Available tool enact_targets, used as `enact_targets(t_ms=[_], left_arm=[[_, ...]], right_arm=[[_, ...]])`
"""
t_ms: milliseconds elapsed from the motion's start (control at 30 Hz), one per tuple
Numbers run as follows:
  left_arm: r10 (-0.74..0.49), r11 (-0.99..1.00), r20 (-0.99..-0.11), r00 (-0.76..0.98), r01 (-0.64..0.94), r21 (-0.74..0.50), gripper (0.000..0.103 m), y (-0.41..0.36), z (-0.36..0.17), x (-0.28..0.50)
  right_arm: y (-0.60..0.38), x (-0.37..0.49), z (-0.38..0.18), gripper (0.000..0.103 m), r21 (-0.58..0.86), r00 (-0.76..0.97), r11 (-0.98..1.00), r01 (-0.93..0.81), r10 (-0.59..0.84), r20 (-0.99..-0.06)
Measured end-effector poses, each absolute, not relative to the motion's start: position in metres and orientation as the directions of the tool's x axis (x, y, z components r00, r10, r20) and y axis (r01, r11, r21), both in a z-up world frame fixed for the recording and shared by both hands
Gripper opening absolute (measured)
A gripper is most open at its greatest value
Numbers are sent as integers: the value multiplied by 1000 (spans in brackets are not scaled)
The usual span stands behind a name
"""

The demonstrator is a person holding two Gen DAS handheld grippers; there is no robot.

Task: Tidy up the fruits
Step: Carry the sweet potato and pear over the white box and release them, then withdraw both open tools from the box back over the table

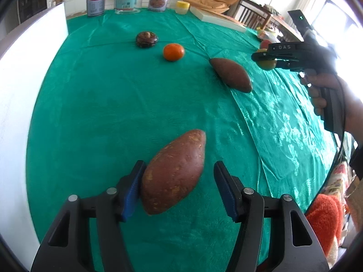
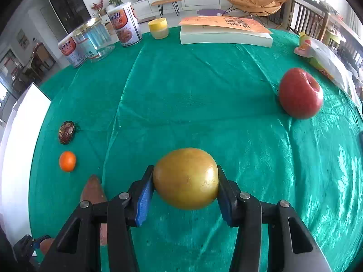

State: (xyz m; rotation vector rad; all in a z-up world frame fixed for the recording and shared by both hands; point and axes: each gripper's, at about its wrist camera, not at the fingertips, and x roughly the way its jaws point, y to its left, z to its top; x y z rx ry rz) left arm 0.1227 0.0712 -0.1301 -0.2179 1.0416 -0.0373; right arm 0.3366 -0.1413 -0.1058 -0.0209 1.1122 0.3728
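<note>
My left gripper point(image 1: 179, 185) is open around a large brown sweet potato point(image 1: 174, 172) lying on the green tablecloth; the left pad touches it and the right pad stands apart. A second sweet potato point(image 1: 231, 74), an orange point(image 1: 173, 51) and a dark mushroom point(image 1: 146, 39) lie farther back. My right gripper point(image 2: 185, 189) is shut on a yellow pear point(image 2: 187, 178) and holds it above the cloth; it also shows in the left wrist view point(image 1: 266, 60). A red apple point(image 2: 299, 93) sits at the right. The orange point(image 2: 67, 161) and mushroom point(image 2: 67, 132) appear at the left.
Two cans point(image 2: 124, 26), a glass jar point(image 2: 96, 38), a yellow-lidded jar point(image 2: 158, 28) and a thick book point(image 2: 224, 32) line the far edge. A plastic bag point(image 2: 326, 61) lies at the right edge. A white board point(image 1: 29, 90) stands along the left side.
</note>
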Motion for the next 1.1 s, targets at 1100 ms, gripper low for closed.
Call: enact_targets(t_ms=[1100], left_arm=[[172,761,-851,496,-615,-205,49,366,-55,-2]], right_arm=[[224,67,-26,50,285,11,376,-882,620,-785]])
